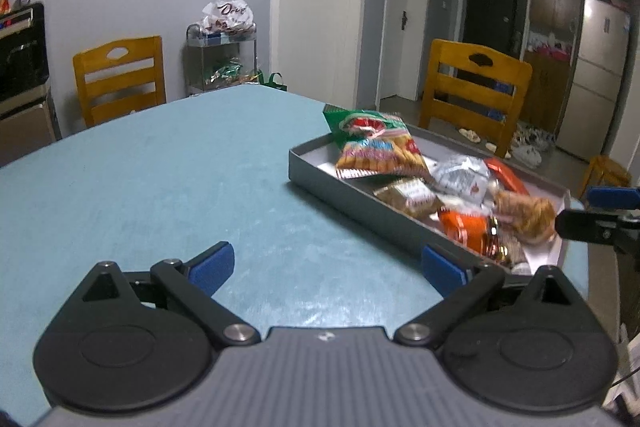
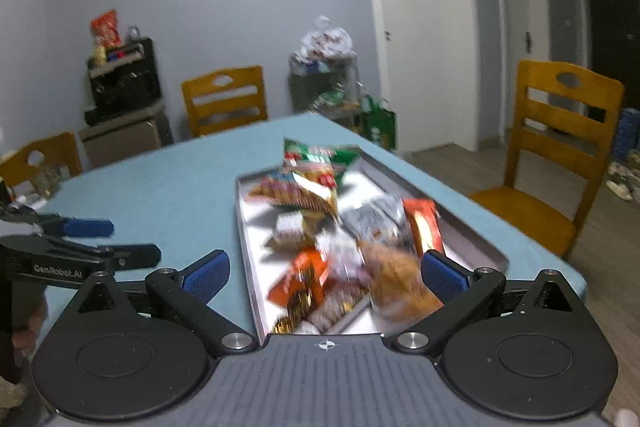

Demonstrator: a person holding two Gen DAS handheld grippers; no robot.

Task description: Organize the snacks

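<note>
Left wrist view: the left gripper (image 1: 327,267) stands with its blue pads (image 1: 212,267) spread wide and nothing between them, only bare teal table (image 1: 160,179) below. Its right-hand pad sits just beside the near long wall of the grey tray (image 1: 360,203); contact cannot be confirmed.

Right wrist view: the right gripper (image 2: 325,269) is likewise spread wide and grips nothing. Its fingers straddle the near end of the tray (image 2: 250,267), one pad over the table outside the tray's left wall, the other over the tray's interior. This view is motion-blurred.

Snacks, all inside the tray:
- green packet (image 1: 360,121) at the far end, partly propped over the rim
- orange-yellow bag (image 1: 380,157) overlapping it
- silver-white pouch (image 1: 460,173) mid-tray
- red-orange bar (image 1: 506,175) beside the pouch
- brown wrapped cake (image 1: 412,197) against the near wall
- golden-brown bun pack (image 1: 524,213) near the right gripper's end
- orange packet (image 1: 464,227) beside it, with some small gold-foil pieces I cannot identify

The tray lies on the right part of the table, running diagonally away towards a wooden chair (image 1: 476,87).

Beyond the table: a second wooden chair (image 1: 120,75) against the grey wall and a metal cart (image 1: 220,63) with a white bag (image 1: 228,13) on top.
</note>
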